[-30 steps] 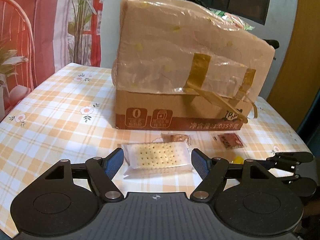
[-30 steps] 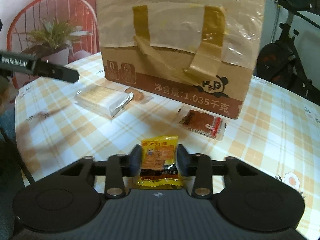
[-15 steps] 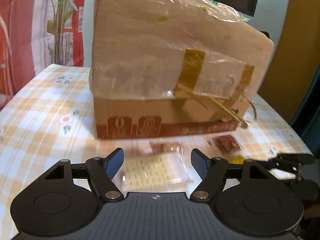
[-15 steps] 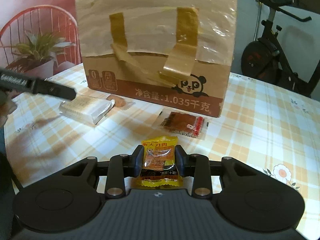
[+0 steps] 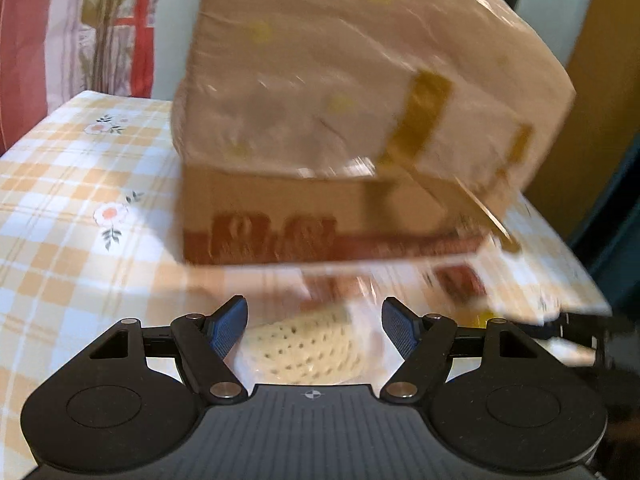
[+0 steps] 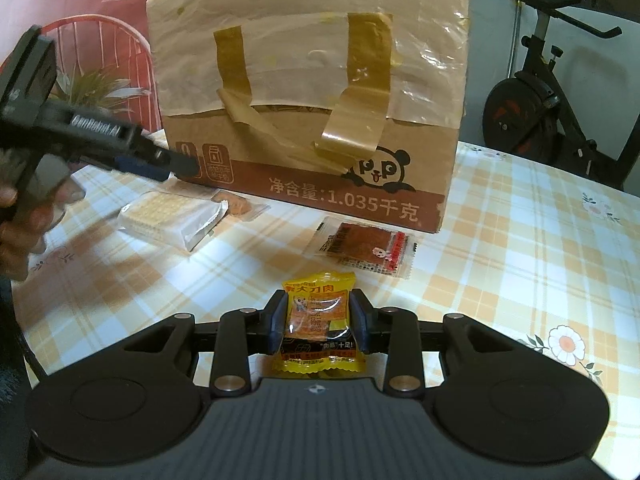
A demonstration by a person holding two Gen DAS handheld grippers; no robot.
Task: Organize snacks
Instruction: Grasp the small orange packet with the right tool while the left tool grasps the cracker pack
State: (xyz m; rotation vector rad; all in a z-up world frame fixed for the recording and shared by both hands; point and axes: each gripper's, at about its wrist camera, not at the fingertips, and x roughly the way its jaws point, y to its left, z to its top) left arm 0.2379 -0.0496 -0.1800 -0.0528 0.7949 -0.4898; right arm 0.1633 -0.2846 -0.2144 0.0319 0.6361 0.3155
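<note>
Left gripper (image 5: pixel 313 330), jaws wide, is straddling the cracker pack (image 5: pixel 298 350) lying crosswise at 12 o'clock; right gripper (image 6: pixel 319 326) is gripping the yellow snack (image 6: pixel 319 326).

A box (image 6: pixel 308 92) stands on the desk (image 6: pixel 520 264), toward its far edge. Before the box lie a cracker pack (image 6: pixel 172 220) at left and a flat packet (image 6: pixel 362 246) at right, with a small packet (image 6: pixel 240 204) between them, just beside the box. A candy packet (image 6: pixel 318 326) sits nearer the desk's near edge, before the flat packet.
</note>
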